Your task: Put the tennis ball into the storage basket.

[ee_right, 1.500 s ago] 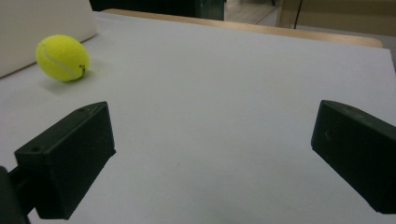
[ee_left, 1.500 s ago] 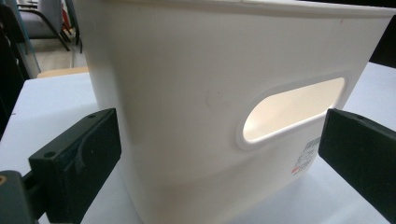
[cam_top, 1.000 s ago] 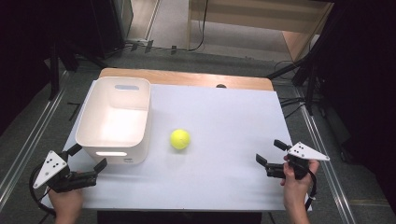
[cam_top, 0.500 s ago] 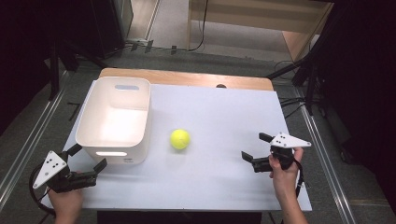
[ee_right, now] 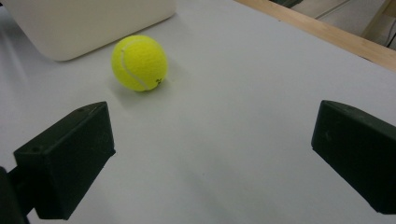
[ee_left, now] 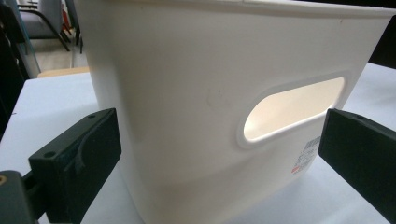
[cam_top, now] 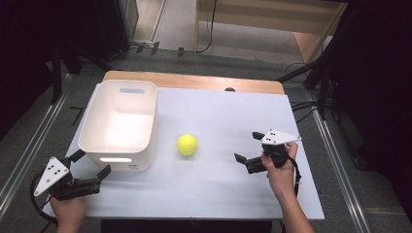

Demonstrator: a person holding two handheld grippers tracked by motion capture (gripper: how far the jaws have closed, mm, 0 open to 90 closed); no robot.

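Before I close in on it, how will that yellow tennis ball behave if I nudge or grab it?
The tennis ball is round and lies free on the flat white table, so a nudge would probably roll it. Its fuzzy felt should grip well, not slip. The right tongs are open with nothing between them; closing evenly from both sides seems safest.

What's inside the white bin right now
The white bin looks empty: its bare floor shows from the high view. The strip under its near wall is hidden. The tennis ball lies outside.

Right hand-held gripper [ee_right: 210,163] with black jaws spread wide and nothing between them, yellow tennis ball [ee_right: 139,62] ahead on the white desk [ee_right: 243,93], white bin [ee_right: 88,23] just beyond it, wooden desk edge [ee_right: 336,37] at upper right
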